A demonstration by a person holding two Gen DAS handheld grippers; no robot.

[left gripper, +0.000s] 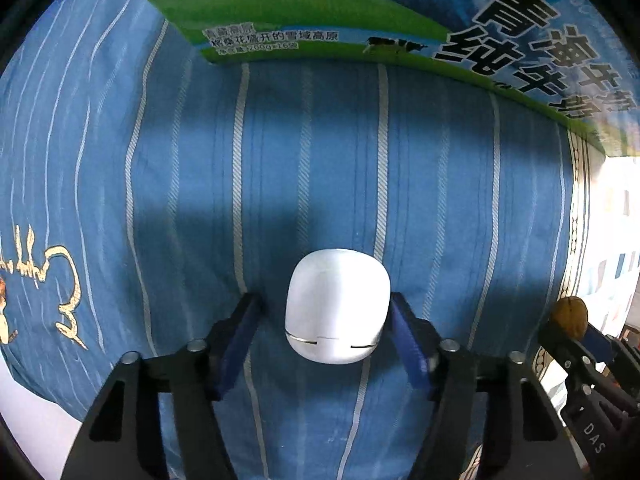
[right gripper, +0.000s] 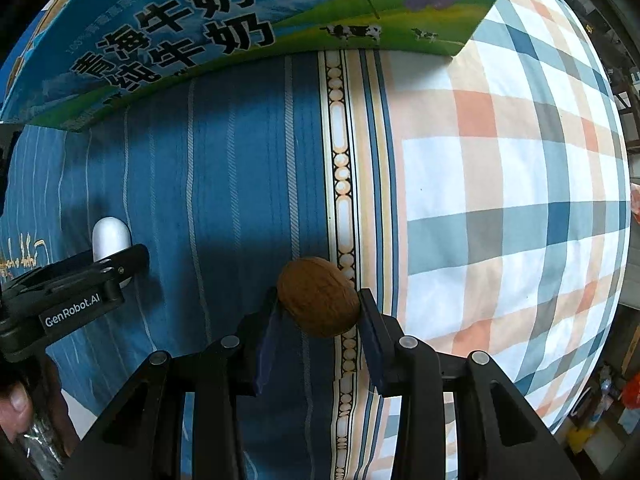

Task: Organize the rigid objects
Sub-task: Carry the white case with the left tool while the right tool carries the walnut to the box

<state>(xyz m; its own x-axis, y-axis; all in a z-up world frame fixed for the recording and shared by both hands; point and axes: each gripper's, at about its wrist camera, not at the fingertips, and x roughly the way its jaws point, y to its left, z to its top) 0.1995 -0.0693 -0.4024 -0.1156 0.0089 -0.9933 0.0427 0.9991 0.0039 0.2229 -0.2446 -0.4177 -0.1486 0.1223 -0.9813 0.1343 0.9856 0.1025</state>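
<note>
Left gripper [left gripper: 326, 312]: jaws spread fairly wide, a white rounded case [left gripper: 337, 306] between the blue pads. The right-hand pad [left gripper: 404, 336] touches the case's side. On the other side a gap shows between pad and case, so whether the grip is firm I cannot tell. The case has a thin seam line across its near end. From the right wrist view the same case [right gripper: 110, 238] pokes up past the black finger of the left gripper [right gripper: 120, 264], which carries a "GenRobot.AI" label.

Right gripper [right gripper: 318, 308]: jaws closed in on a brown walnut [right gripper: 318, 303], both blue pads against its sides. The walnut sits over the beaded border strip of the blue striped cloth [right gripper: 224, 168]. In the left wrist view the walnut [left gripper: 568, 316] shows small at the right edge, pinched in the right gripper [left gripper: 576, 334].

Both objects are over the bed, near its front portion. The blue striped cloth [left gripper: 320, 160] lies beneath the case; a plaid sheet [right gripper: 500, 184] in white, orange and blue-grey spreads toward the bed's right edge.

A milk carton box [left gripper: 360, 12], blue and green with cows and large Chinese lettering, lies along the far edge of the bed, well apart from both grippers. The same box [right gripper: 240, 12] shows printed flowers at its right end.
</note>
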